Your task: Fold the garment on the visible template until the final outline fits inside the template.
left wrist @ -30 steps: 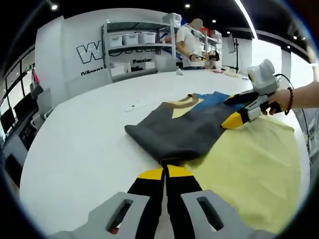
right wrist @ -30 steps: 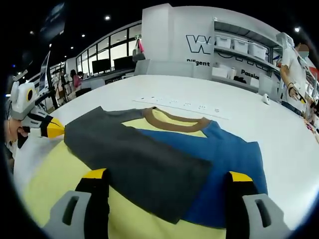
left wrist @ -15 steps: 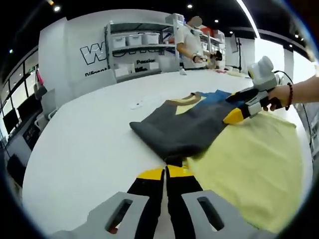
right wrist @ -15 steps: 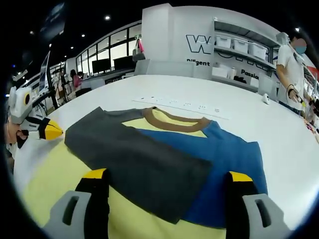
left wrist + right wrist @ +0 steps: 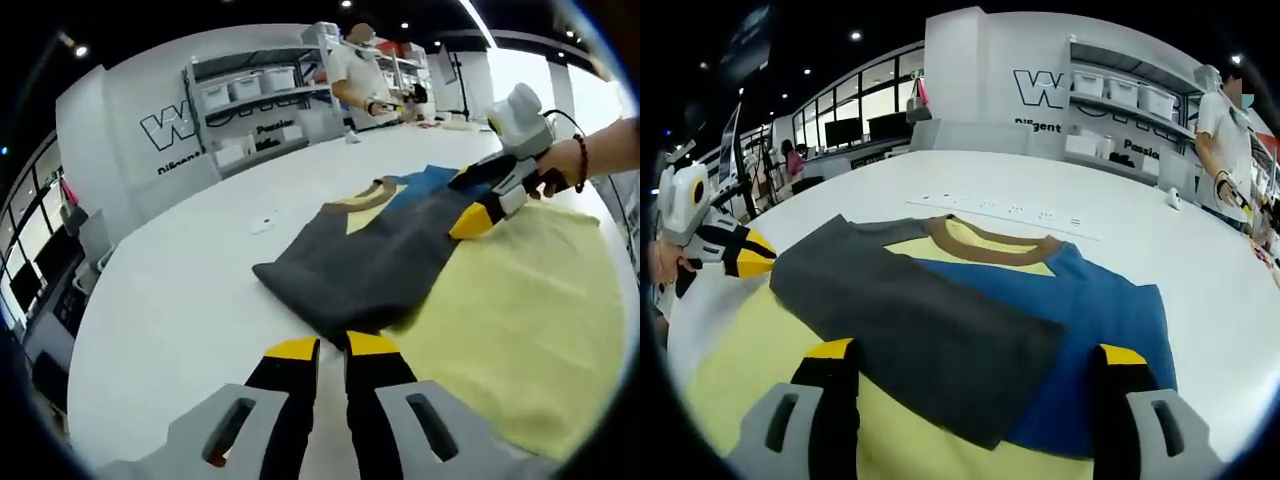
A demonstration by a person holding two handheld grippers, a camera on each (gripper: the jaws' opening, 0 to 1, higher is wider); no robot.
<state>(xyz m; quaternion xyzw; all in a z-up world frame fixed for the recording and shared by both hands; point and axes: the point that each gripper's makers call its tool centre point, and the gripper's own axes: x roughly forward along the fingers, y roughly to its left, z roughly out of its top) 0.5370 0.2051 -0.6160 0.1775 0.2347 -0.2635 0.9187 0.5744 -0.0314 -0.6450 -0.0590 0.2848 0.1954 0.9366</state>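
The garment [image 5: 970,320] (yellow body, blue sleeve, grey sleeve folded across the chest, brown collar) lies flat on the white tabletop [image 5: 1120,225]. The right gripper [image 5: 975,385] has its fingers [image 5: 835,385] spread wide, one at each side of the garment, gripping nothing. The left gripper [image 5: 332,352] sits at the grey fold's edge, fingers slightly parted, empty.
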